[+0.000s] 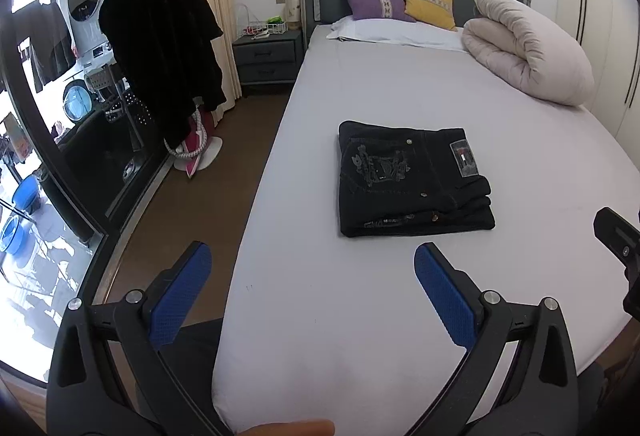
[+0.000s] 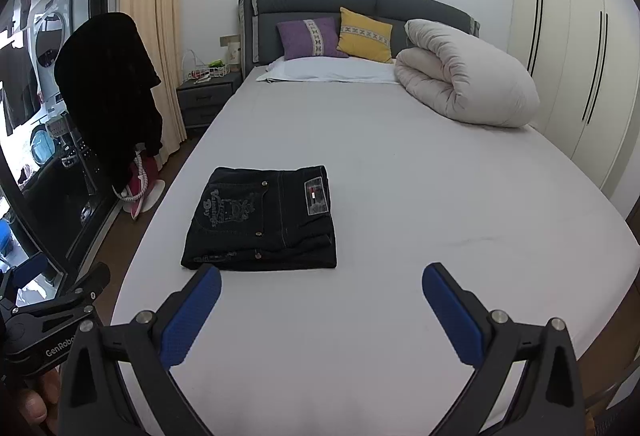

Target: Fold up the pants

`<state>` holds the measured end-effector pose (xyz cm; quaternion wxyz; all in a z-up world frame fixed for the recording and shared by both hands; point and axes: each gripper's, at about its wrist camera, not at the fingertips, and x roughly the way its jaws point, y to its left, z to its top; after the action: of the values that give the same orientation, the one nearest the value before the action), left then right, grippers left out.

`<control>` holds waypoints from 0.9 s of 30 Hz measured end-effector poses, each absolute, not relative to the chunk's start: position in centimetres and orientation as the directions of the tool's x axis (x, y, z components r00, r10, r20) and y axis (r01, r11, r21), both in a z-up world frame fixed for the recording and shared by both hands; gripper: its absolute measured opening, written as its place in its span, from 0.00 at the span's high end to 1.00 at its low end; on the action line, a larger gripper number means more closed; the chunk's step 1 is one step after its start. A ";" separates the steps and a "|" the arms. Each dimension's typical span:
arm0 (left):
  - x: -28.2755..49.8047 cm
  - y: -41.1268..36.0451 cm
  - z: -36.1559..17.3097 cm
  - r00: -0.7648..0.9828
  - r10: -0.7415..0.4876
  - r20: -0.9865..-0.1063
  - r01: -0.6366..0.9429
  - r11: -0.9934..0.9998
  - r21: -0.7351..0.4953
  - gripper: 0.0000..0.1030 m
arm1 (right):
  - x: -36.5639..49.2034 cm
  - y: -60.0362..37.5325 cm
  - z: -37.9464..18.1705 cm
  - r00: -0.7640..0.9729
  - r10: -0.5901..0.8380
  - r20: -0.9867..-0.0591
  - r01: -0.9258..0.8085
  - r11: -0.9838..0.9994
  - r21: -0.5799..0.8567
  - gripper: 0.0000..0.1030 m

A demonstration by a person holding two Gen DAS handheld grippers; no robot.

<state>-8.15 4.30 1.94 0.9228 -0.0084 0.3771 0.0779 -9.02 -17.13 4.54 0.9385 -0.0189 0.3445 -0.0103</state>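
Dark denim pants [image 1: 412, 179] lie folded into a compact rectangle on the bed's pale sheet [image 1: 400, 296], back pocket and label up. They also show in the right wrist view [image 2: 264, 220]. My left gripper [image 1: 312, 256] is open and empty, held above the bed's near left edge, short of the pants. My right gripper [image 2: 320, 280] is open and empty, just in front of the pants' near edge and to their right. Part of the right gripper shows at the right edge of the left wrist view [image 1: 618, 240]. The left gripper's body shows at the lower left of the right wrist view [image 2: 48, 324].
A rolled beige duvet [image 2: 468, 79], a purple pillow [image 2: 310, 37] and a yellow pillow [image 2: 366, 35] lie at the headboard. A nightstand [image 2: 206, 99] stands left of the bed. A black garment [image 1: 160, 47] hangs by the glass door. Wardrobe doors [image 2: 568, 67] line the right wall.
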 end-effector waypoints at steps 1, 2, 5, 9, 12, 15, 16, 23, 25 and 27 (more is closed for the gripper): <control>-8.1 4.3 1.9 0.703 0.137 -0.698 -0.149 0.988 0.044 0.00 | -9.0 -17.2 4.4 0.760 -0.032 -0.650 0.007 0.999 -0.041 0.00; -8.0 4.3 1.8 0.702 0.136 -0.699 -0.148 0.988 0.045 0.00 | -9.0 -17.2 4.4 0.758 -0.031 -0.652 0.007 0.999 -0.040 0.00; -7.5 4.1 1.4 0.699 0.136 -0.702 -0.145 0.988 0.046 0.00 | -9.0 -17.2 4.2 0.753 -0.030 -0.657 0.006 0.999 -0.038 0.00; -7.3 3.9 1.0 0.695 0.136 -0.707 -0.147 0.988 0.046 0.00 | -9.2 -17.1 4.1 0.749 -0.030 -0.661 0.005 0.999 -0.040 0.00; -7.2 3.7 0.8 0.694 0.137 -0.707 -0.147 0.988 0.047 0.00 | -9.1 -17.2 4.0 0.746 -0.029 -0.665 0.004 0.999 -0.039 0.00; -7.1 3.6 0.6 0.693 0.136 -0.708 -0.147 0.988 0.046 0.00 | -9.0 -17.3 4.0 0.743 -0.028 -0.668 0.002 0.999 -0.039 0.00; -7.2 3.6 0.6 0.693 0.137 -0.708 -0.148 0.988 0.046 0.00 | -9.0 -17.3 4.0 0.743 -0.028 -0.669 0.002 0.999 -0.040 0.00; -7.2 3.5 0.6 0.693 0.137 -0.708 -0.149 0.988 0.046 0.00 | -8.9 -17.2 4.0 0.740 -0.025 -0.672 -0.001 0.999 -0.039 0.00; -7.3 3.5 0.6 0.693 0.138 -0.708 -0.150 0.988 0.046 0.00 | -9.0 -17.1 4.0 0.740 -0.025 -0.672 -0.002 0.999 -0.039 0.00; -7.2 3.5 0.6 0.692 0.138 -0.709 -0.150 0.988 0.045 0.00 | -9.0 -17.1 4.0 0.741 -0.026 -0.672 -0.001 0.999 -0.039 0.00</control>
<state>-7.21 3.47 0.55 0.9198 -0.0080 0.3845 0.0782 -8.96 -17.13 3.98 0.9327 -0.0183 0.3601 -0.0067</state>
